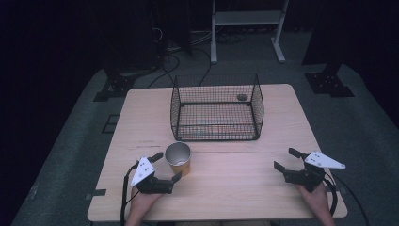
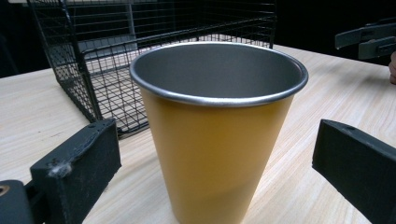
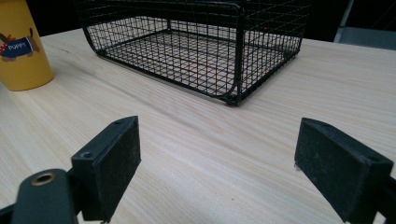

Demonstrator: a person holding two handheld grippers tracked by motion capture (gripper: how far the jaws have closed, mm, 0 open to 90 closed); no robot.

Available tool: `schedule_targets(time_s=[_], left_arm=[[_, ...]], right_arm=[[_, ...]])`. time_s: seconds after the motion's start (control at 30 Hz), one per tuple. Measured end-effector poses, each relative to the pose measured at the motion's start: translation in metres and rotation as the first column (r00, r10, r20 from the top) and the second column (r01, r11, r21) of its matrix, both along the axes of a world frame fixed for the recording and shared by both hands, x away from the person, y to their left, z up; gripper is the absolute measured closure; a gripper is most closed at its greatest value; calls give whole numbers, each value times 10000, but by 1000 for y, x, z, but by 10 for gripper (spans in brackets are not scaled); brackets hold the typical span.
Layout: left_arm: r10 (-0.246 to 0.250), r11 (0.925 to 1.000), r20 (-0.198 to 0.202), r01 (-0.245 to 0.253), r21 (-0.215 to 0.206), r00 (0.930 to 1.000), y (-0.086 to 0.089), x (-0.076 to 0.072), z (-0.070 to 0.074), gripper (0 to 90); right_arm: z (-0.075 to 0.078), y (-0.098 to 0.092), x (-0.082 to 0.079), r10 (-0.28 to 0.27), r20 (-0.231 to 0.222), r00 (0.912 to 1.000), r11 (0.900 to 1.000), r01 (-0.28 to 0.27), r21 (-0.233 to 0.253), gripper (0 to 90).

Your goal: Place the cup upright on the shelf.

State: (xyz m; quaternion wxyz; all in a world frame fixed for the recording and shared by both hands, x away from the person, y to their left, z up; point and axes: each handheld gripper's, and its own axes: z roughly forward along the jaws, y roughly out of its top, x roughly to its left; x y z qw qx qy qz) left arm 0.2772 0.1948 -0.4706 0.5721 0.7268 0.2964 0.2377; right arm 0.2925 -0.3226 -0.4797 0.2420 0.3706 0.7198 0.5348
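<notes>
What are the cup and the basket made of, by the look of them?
Cup: probably metal; its inside and rolled rim are dull grey steel in look, and its outside carries a matte yellow coat. Basket: thin wire mesh welded in a grid, with a black finish, likely painted or coated. Table: pale wood grain, perhaps laminate.

The cup (image 1: 179, 158) is blocking the left gripper (image 1: 166, 166); bare table (image 1: 235, 169) (seemingly unobstructed) is lying before the basket (image 1: 216, 109).

Yellow cup (image 2: 217, 140), black wire basket (image 1: 216, 107)

Left gripper (image 1: 166, 166) and right gripper (image 1: 285, 159) — black jaws, grey three-cornered plates, trailing black cables
</notes>
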Motion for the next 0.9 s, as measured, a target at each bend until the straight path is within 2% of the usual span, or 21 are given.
schedule_targets(time_s=[0.23, 0.27, 0.4, 0.6, 0.7, 0.9], left_arm=[[38, 10000, -36, -37, 34, 10000, -7, 3, 3, 5], [37, 9999, -169, -35, 138, 9999, -10, 6, 3, 5], [176, 9995, -195, -170, 273, 9997, -16, 11, 4, 5], [242, 9995, -243, -237, 194, 9994, -22, 17, 6, 5], [323, 9991, -262, -315, 299, 9991, -25, 20, 7, 7], [344, 9992, -284, -338, 229, 9990, -26, 22, 6, 83]], right_arm=[[0, 1, 0, 30, -32, 10000, 10000, -30, -7, 134], [0, 1, 0, 31, -37, 10000, 10000, -31, -3, 134], [0, 1, 0, 44, -24, 10000, 10000, -44, -21, 134], [0, 1, 0, 63, -21, 10000, 10000, -63, -27, 134], [0, 1, 0, 60, -23, 10000, 10000, -60, -22, 134], [0, 1, 0, 70, -2, 10000, 10000, -70, -45, 134]])
